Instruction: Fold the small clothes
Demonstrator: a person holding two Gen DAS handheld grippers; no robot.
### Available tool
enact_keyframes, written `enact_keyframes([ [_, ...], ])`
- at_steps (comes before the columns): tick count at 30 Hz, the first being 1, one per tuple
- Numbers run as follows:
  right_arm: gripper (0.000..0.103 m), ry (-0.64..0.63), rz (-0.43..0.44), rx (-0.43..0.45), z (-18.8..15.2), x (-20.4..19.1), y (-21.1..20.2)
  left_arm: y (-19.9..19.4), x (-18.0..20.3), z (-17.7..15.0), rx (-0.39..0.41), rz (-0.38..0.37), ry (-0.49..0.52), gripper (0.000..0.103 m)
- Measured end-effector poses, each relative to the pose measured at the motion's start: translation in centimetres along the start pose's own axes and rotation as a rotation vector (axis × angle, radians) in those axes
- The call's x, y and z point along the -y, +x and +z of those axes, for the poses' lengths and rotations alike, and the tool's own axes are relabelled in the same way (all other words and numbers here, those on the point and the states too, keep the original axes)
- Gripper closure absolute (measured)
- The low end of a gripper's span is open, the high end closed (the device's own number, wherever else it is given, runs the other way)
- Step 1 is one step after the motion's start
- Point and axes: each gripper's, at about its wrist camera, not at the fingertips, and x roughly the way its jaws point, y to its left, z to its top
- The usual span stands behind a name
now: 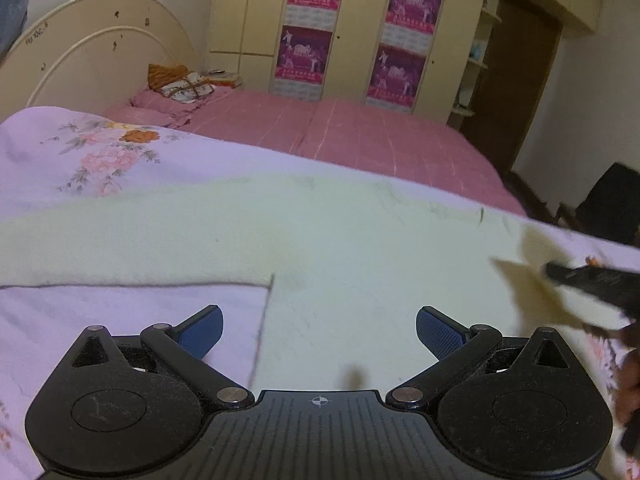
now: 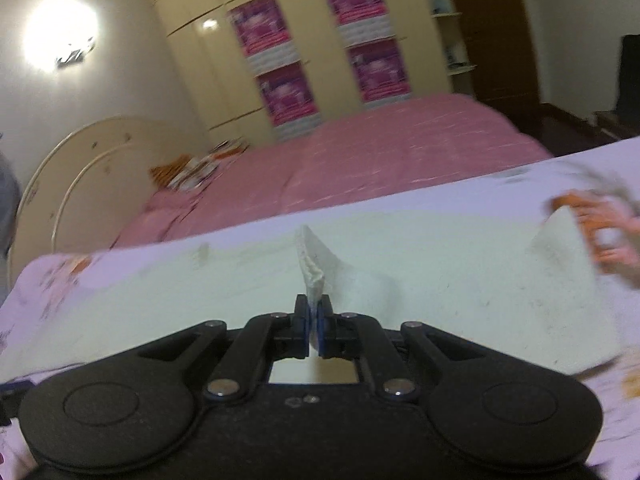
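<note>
A pale green cloth (image 1: 320, 232) lies spread on a lilac floral sheet (image 1: 80, 152) that covers the near surface. In the left wrist view the left gripper (image 1: 319, 330) hangs over the cloth's near edge, its blue-padded fingers (image 1: 202, 330) wide apart with nothing between them. In the right wrist view the right gripper (image 2: 314, 316) has its fingers together, clamped on a pinched fold of the cloth, which rises in a small peak just beyond the tips. The cloth's far right corner (image 2: 560, 236) is lifted too. Beyond the sheet stretches a bed with a pink checked cover (image 1: 340, 132), a cream arched headboard (image 1: 100, 52) at the far left, and pillows (image 1: 180, 88) beside it. A cream wardrobe (image 1: 360, 32) with magenta posters stands behind, a dark door (image 1: 516, 80) to its right.
</note>
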Motion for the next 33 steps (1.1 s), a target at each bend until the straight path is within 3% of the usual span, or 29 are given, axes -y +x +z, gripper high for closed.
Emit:
enact_keyframes([
  [1,0.098,-0.005,0.007,-0.01,-0.1,-0.8,0.6,0.2,-0.5,0.2,0.001,-0.009,-0.004,0.02],
  [2,0.098,-0.012,0.013,-0.021,-0.3,-1.8,1.2,0.5,-1.0,0.5,-0.008,-0.016,-0.014,0.031],
  [7,0.097,-0.039,0.024,-0.074,-1.4,-5.0,3.8,2.1,-2.6,1.4,-0.006,-0.072,-0.059,0.03],
  [9,0.085,-0.054,0.021,-0.097,-2.0,-5.4,4.3,3.0,-2.5,1.6,-0.02,-0.115,-0.077,0.029],
  [10,0.082,-0.063,0.027,-0.109,-2.3,-5.5,4.5,3.6,-2.2,1.7,-0.025,-0.137,-0.084,0.021],
  [13,0.075,-0.075,0.028,-0.053,-2.9,-4.7,2.1,5.4,-0.6,2.0,-0.036,-0.218,-0.082,0.017],
  [18,0.076,-0.002,-0.011,-0.006,-3.9,-1.4,-2.8,9.8,4.5,2.2,-0.107,-0.372,-0.075,0.02],
  [20,0.076,0.024,-0.032,-0.003,-4.1,-0.3,-4.0,11.8,6.1,2.2,-0.16,-0.416,-0.113,0.041],
  [22,0.076,0.044,-0.049,0.002,-4.3,0.7,-5.1,13.8,7.6,2.1,-0.212,-0.445,-0.138,0.047],
  [24,0.076,0.063,-0.069,0.006,-4.5,1.6,-6.1,15.2,9.0,2.1,-0.212,-0.442,-0.14,0.049],
  [25,0.076,0.073,-0.075,0.006,-4.6,1.9,-6.1,15.7,9.5,2.3,-0.208,-0.439,-0.141,0.063],
  [26,0.076,0.089,-0.081,0.004,-4.8,2.5,-6.4,16.3,9.8,2.5,-0.212,-0.43,-0.141,0.101],
  [33,0.075,0.158,-0.121,-0.003,-5.0,5.2,-6.8,14.3,6.6,4.7,-0.089,-0.399,-0.14,0.1],
])
